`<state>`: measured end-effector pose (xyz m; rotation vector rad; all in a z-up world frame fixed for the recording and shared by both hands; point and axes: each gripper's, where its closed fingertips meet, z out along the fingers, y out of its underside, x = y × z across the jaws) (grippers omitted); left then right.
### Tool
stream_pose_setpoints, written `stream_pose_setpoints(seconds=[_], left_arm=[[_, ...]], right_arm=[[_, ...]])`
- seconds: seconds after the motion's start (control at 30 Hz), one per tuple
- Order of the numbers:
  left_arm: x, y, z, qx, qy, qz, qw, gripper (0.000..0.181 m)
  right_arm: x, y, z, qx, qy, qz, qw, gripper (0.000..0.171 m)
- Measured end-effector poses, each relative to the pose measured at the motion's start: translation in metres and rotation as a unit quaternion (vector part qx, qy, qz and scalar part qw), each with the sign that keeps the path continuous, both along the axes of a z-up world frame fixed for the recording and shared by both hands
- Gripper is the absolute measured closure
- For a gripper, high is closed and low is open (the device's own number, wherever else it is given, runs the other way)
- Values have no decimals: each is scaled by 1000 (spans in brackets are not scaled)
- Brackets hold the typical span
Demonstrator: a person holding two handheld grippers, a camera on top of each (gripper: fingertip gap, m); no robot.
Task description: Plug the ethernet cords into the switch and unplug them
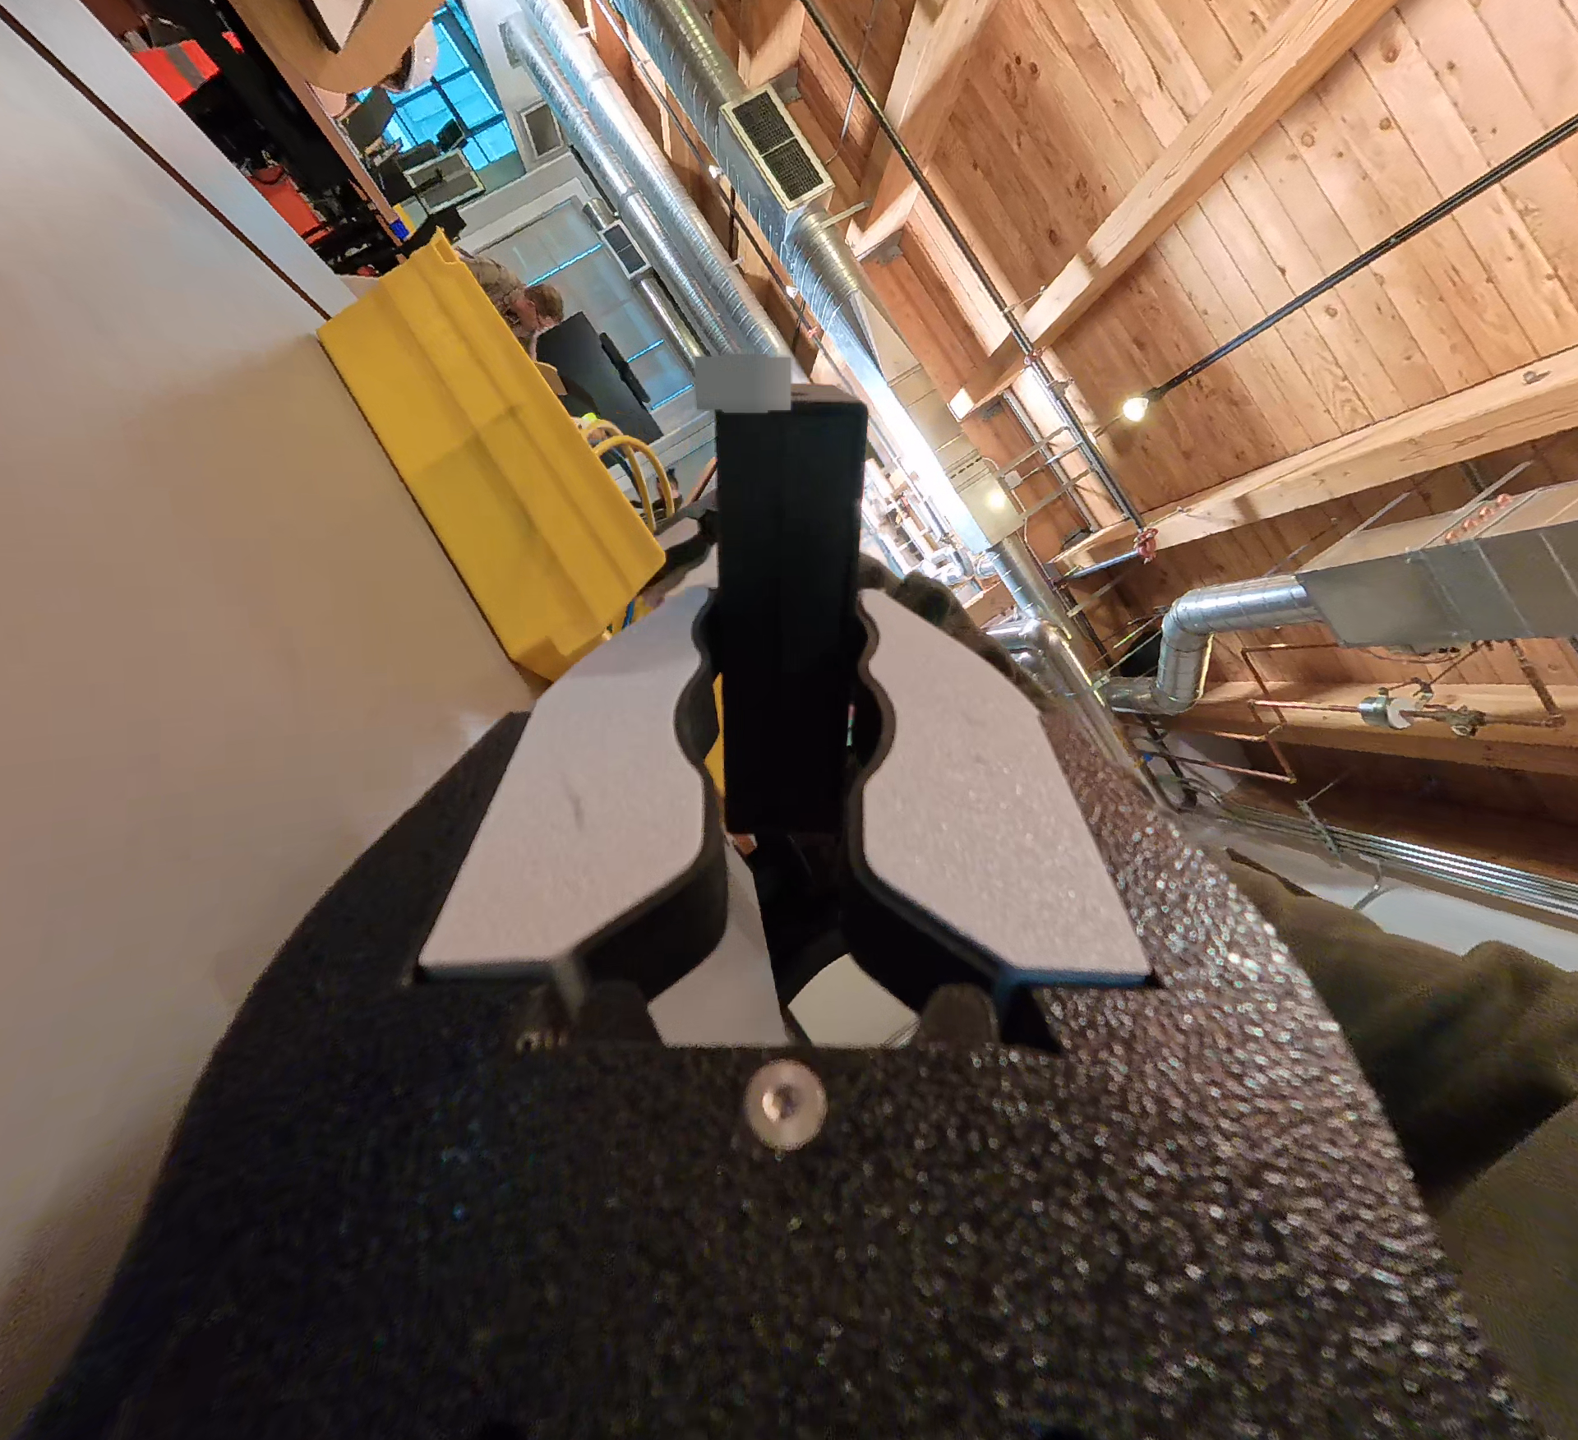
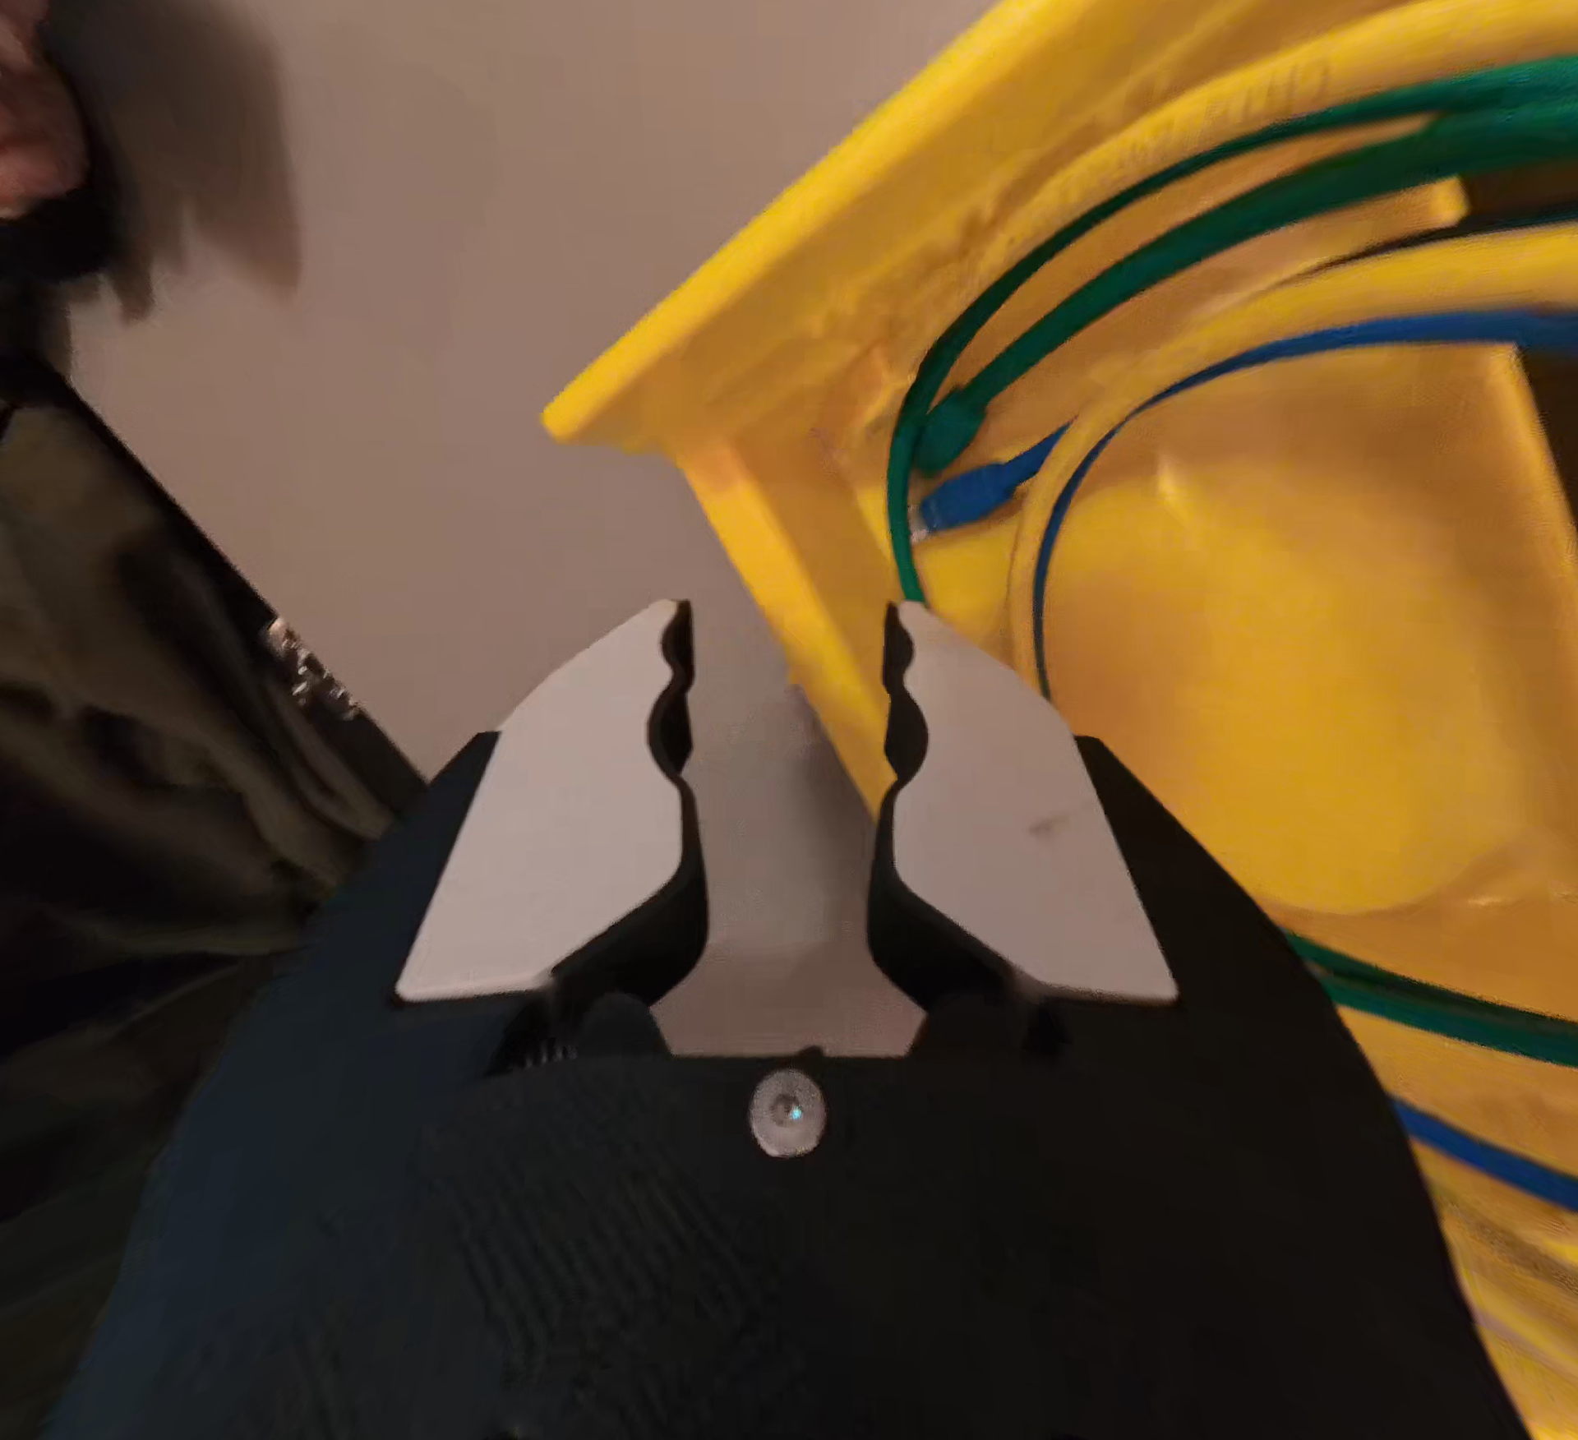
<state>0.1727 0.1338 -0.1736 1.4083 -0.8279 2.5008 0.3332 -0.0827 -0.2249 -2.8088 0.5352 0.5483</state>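
My left gripper (image 1: 784, 613) is shut on a black box-shaped switch (image 1: 790, 596), held on end and tilted up toward the ceiling; its ports are hidden. My right gripper (image 2: 786, 613) is open and empty, right at the near corner of a yellow bin (image 2: 854, 306). Inside the bin lie coiled ethernet cords: yellow (image 2: 1281, 84), green (image 2: 1195, 178) and blue (image 2: 1281, 340). A green plug (image 2: 948, 434) and a blue plug (image 2: 965, 502) rest in the bin's corner. The bin also shows in the left wrist view (image 1: 478, 460), with a yellow cord (image 1: 628, 460) sticking up.
The bin stands on a beige tabletop (image 2: 427, 289). A person's olive sleeve (image 2: 128, 673) and hand (image 2: 34, 109) are at the left of the right wrist view. Wooden ceiling beams and metal ducts (image 1: 768, 272) fill the left wrist view.
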Motion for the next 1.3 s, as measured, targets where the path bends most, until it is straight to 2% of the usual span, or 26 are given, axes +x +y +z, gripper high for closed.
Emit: stream_pose_setpoints(seconds=[0.07,0.13,0.27,0.33,0.4,0.47,0.57,0.73,0.87,0.97,1.07,1.2,1.3], left_arm=[[0,-3,0,11,-1,-2,1000,154],[0,-6,0,22,-2,-5,1000,154],[-1,-14,-1,52,-7,-16,998,154],[-2,-21,-1,74,-11,-28,997,154],[-5,-30,-1,101,-21,-40,994,154],[-9,-38,1,126,-37,-53,990,154],[-18,-50,7,172,-74,-70,980,154],[-32,-63,15,233,-132,-100,958,155],[-34,-69,11,271,-139,-109,946,155],[-26,-65,10,313,-130,-60,939,153],[-8,-44,-1,383,-78,27,920,148],[9,-5,-29,499,29,115,858,146],[12,11,-40,551,73,150,818,143]], right_arm=[[-17,-7,11,-7,40,-1,999,115],[-32,2,30,34,46,-8,998,114],[-77,78,69,234,-30,-3,972,121],[-114,119,86,338,-22,6,941,120],[-143,147,95,400,17,6,917,120],[-162,162,93,415,53,18,908,124],[-171,173,89,429,62,38,901,121],[-191,169,79,434,80,97,892,144],[-192,164,76,444,44,116,888,144],[-179,162,81,439,4,105,893,144],[-138,152,94,422,-69,66,902,144],[-51,122,121,361,-226,-28,904,144],[22,83,140,260,-363,-82,891,144]])
